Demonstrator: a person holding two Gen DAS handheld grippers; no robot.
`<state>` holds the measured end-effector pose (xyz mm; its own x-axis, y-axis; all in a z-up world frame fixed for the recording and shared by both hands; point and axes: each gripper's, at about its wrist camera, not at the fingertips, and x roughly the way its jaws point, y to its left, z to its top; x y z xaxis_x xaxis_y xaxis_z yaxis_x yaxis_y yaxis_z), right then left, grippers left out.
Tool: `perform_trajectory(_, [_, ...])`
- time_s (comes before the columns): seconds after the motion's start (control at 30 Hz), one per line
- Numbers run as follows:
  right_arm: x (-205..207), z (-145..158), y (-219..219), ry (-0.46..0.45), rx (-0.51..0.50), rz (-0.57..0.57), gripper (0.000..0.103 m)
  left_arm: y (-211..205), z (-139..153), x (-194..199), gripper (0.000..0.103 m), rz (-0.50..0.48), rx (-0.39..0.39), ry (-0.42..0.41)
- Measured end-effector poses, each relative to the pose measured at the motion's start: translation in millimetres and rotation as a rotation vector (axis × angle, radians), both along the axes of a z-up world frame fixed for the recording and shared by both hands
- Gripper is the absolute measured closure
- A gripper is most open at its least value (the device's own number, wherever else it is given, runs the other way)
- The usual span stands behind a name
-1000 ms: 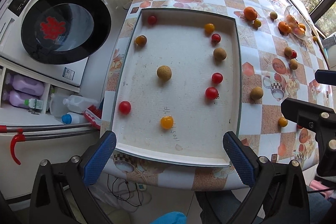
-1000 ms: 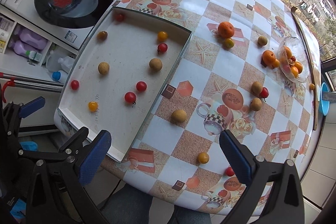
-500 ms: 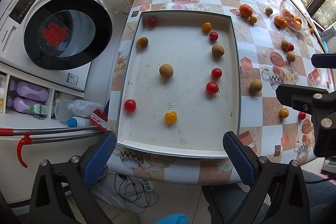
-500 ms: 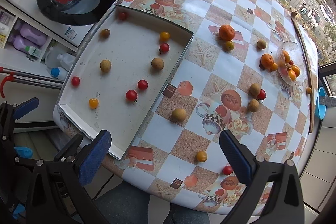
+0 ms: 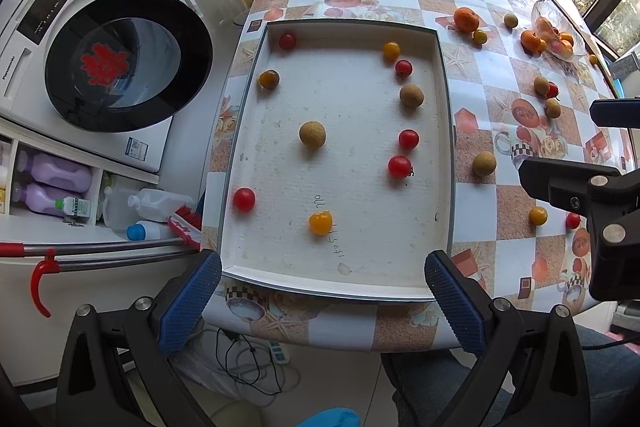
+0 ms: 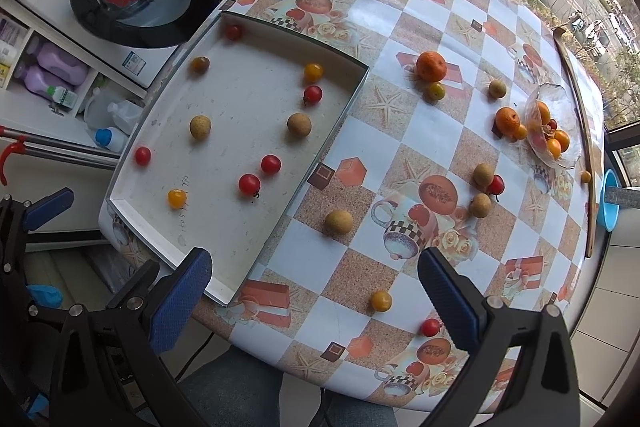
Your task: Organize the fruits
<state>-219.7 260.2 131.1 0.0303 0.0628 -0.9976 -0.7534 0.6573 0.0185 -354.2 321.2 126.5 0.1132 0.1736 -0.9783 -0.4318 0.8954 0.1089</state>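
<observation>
A white tray [image 5: 344, 283] lies on the table's left side and also shows in the right wrist view [image 6: 152, 231]. It holds several red and yellow cherry tomatoes and brown longans, such as a longan [image 5: 312, 134] and a yellow tomato [image 5: 320, 222]. More fruit lies loose on the tablecloth: a longan [image 6: 338, 221], a yellow tomato [image 6: 380, 301], a red tomato [image 6: 430, 327], an orange [image 6: 431, 65]. A glass bowl [image 6: 568, 155] holds oranges. My left gripper [image 5: 320, 301] is open and empty over the tray's near edge. My right gripper [image 6: 314, 295] is open and empty over the table's near edge.
A washing machine [image 5: 100, 59] stands left of the table, with detergent bottles [image 5: 56, 183] on a shelf below it. A red-handled mop pole [image 5: 100, 251] lies beside the tray. A blue cup [image 6: 610, 203] sits past the table's right edge.
Both grippers have pulled back and up from the table, so more of the table shows. Both stay open and empty. No fruit has moved.
</observation>
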Motion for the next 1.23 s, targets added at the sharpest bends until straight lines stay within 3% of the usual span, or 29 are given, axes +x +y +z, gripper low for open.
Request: perform_trajectory(1.23, [-3.7,-0.7,2.5,0.000,0.002,0.008,0.000,-2.6,2.4,1.8,0.001,-0.016,0.000,-0.024])
